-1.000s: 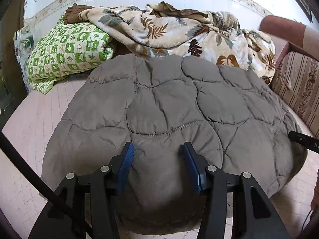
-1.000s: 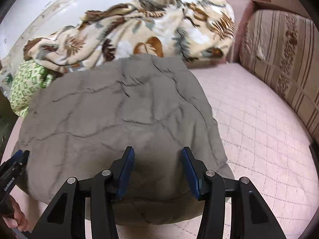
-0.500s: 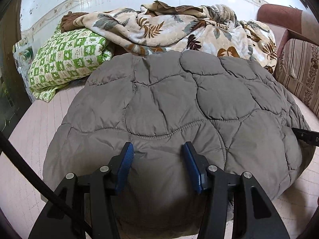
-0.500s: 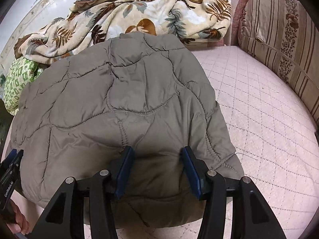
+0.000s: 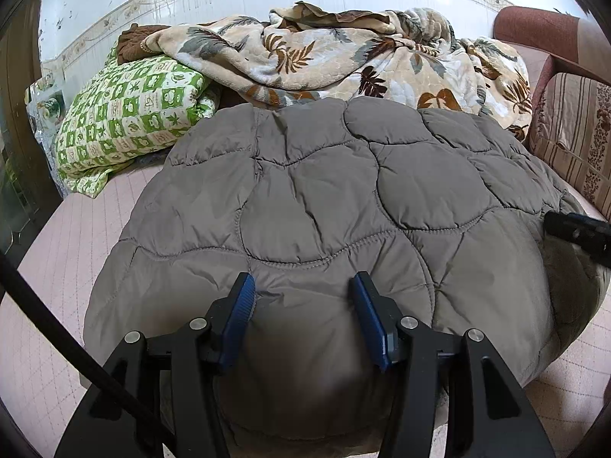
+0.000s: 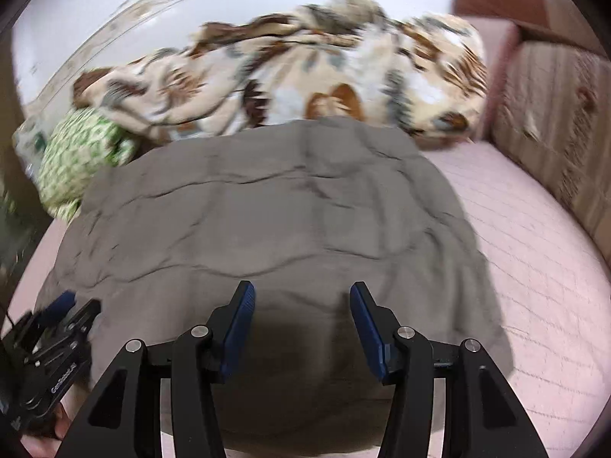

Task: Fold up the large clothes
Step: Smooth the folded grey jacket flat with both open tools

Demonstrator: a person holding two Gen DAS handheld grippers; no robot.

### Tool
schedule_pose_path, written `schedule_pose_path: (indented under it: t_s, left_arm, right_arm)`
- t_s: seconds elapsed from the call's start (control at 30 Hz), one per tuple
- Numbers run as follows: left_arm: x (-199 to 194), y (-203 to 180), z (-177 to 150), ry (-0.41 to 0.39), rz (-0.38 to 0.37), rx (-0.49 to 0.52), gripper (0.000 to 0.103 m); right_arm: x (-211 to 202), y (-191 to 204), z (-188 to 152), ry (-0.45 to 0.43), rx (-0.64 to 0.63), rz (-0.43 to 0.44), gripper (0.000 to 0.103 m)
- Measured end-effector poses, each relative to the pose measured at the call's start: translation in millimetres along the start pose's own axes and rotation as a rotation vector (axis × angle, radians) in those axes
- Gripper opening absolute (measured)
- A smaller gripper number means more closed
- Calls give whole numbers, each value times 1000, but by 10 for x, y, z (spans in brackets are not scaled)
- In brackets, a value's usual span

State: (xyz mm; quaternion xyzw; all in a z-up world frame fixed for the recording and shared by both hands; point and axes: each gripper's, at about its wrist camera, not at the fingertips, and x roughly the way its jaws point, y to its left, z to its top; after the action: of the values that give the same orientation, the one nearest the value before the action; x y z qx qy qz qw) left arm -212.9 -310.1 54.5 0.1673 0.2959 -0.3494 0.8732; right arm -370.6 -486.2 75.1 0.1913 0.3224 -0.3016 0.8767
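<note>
A grey quilted jacket (image 5: 324, 206) lies folded in a rounded block on the pink bed; it also shows, blurred, in the right wrist view (image 6: 267, 229). My left gripper (image 5: 303, 290) is open, its blue pads over the jacket's near edge, holding nothing. My right gripper (image 6: 301, 295) is open over the near edge further right, empty. The left gripper appears at the left edge of the right wrist view (image 6: 49, 343). A black part of the right gripper shows at the right edge of the left wrist view (image 5: 580, 229).
A leaf-print blanket (image 5: 343, 49) is heaped behind the jacket. A green patterned pillow (image 5: 126, 114) lies at the back left. A striped cushion (image 5: 573, 137) stands on the right. Pink quilted mattress (image 6: 527, 248) lies bare to the right.
Both grippers stayed open over the jacket's near edge. The right wrist view has swung and risen, now blurred with motion. The left view has shifted slightly closer.
</note>
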Motion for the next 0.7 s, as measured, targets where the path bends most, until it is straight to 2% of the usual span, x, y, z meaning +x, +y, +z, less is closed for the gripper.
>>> schedule_pose_path:
  t_s: [0.1, 0.27, 0.43, 0.5, 0.57, 0.7]
  left_arm:
    - [3, 0, 1, 1, -1, -1, 54]
    - [2, 0, 2, -2, 0, -1, 55]
    - [-66, 123, 86, -15, -15, -36, 54]
    - [-130, 260, 142, -42, 18, -63, 54]
    - [-133, 411, 178, -39, 49, -94, 54]
    - [58, 787, 142, 51, 108, -213, 54]
  right_arm:
    - [103, 152, -48, 26, -21, 30, 56]
    - [272, 229, -114, 66, -63, 3, 59]
    - [185, 218, -65, 50, -64, 12, 60]
    - [18, 165, 4, 2, -57, 22, 60]
    - [-115, 69, 49, -33, -52, -9, 60]
    - [-175, -301, 70, -20, 10, -82, 60]
